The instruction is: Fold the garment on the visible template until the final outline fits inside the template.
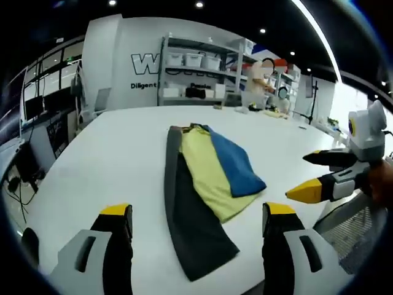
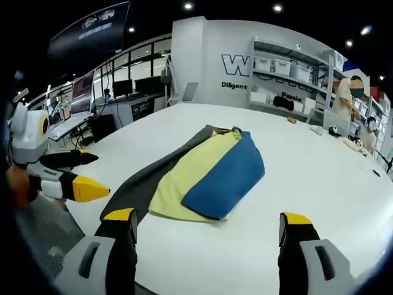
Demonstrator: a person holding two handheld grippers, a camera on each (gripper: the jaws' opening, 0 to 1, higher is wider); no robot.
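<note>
Two tools, my left tool (image 1: 196, 215) and right tool (image 2: 207, 224), hover with jaws spread wide, gripping nothing. Neither touches the folded garment (image 2: 206, 169) lying on the white table (image 2: 307, 184).

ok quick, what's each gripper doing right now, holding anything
Left gripper: open, holding nothing, short of the folded garment on the white table.
Right gripper: open, holding nothing, also short of the garment.

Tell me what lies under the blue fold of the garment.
The blue fold lies on a yellow layer, which lies on a dark grey layer on the white table. Anything beneath the blue itself is covered.
</note>
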